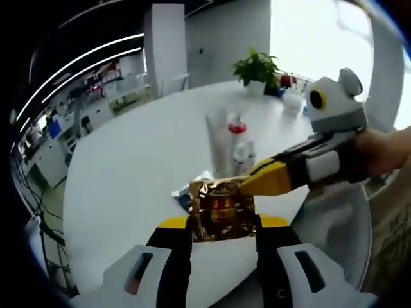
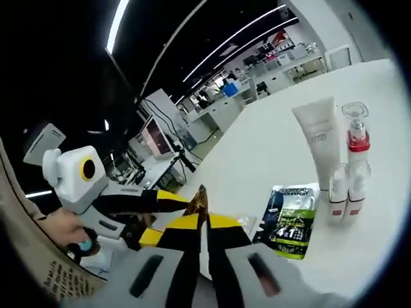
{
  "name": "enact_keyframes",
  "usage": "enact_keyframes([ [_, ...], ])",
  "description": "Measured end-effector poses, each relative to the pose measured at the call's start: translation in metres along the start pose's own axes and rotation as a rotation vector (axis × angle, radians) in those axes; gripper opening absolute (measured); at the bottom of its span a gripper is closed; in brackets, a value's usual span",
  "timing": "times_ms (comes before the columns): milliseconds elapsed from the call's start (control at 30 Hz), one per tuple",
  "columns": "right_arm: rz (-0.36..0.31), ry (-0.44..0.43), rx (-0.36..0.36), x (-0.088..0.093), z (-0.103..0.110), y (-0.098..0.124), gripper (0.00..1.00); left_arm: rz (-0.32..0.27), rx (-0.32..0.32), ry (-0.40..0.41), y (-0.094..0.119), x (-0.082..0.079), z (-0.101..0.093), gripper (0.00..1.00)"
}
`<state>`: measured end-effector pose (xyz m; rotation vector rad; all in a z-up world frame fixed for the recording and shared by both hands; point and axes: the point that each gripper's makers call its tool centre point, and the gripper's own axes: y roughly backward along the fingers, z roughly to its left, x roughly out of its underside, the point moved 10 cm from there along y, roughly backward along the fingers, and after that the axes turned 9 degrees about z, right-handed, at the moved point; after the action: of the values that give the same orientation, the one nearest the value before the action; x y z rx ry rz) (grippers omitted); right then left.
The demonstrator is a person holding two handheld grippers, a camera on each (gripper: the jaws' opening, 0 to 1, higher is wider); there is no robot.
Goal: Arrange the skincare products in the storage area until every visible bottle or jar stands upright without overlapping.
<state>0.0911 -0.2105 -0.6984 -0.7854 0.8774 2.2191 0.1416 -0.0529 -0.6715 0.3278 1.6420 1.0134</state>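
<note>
Holding a gold foil sachet (image 1: 221,212) between both tools above the white table (image 1: 128,167) — that's the moment. In the left gripper view, the left gripper (image 1: 223,224) has its jaws spread with the sachet sitting between the yellow tips, touching both, so it looks clamped on the sachet's edges. Just right of the sachet, the right gripper (image 1: 257,183) comes in from the person's hand and its yellow tip meets the sachet's upper right corner.

In the right gripper view, the right gripper's own jaws are pressed nearly together with the thin edge of the sachet (image 2: 200,200) pinched between them; the left gripper (image 2: 176,200) reaches in from the left to the same spot.

Using the white tube (image 2: 316,138) as landmark: it stands upright on its cap, well right of the sachet. Just beside it on its right stands a clear bottle with a red collar (image 2: 356,151), upright, with two small white bottles (image 2: 343,196) in front of it, also upright. Down-left of the tube a green-and-black sachet (image 2: 290,221) lies flat on the table.

Progress, as a judgement — tube and bottles look done; the two sachets remain to be placed, one in the air and one lying flat.
</note>
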Motion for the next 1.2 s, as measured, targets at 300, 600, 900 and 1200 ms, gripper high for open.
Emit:
enact_keyframes([
  [300, -0.003, -0.019, -0.008, 0.0, -0.002, 0.0, 0.01, 0.008, 0.014, 0.012, -0.004, 0.001, 0.0, 0.37],
  [600, -0.004, -0.044, 0.0, 0.0, -0.013, 0.004, 0.01, -0.024, 0.082, 0.108, -0.008, 0.005, 0.004, 0.35],
  [900, -0.002, -0.071, -0.014, -0.004, -0.019, 0.003, 0.01, -0.048, 0.17, 0.268, -0.015, 0.023, 0.028, 0.35],
  [1200, -0.002, -0.09, -0.064, -0.011, -0.018, -0.007, 0.01, -0.1, 0.271, 0.434, -0.022, 0.034, 0.046, 0.29],
])
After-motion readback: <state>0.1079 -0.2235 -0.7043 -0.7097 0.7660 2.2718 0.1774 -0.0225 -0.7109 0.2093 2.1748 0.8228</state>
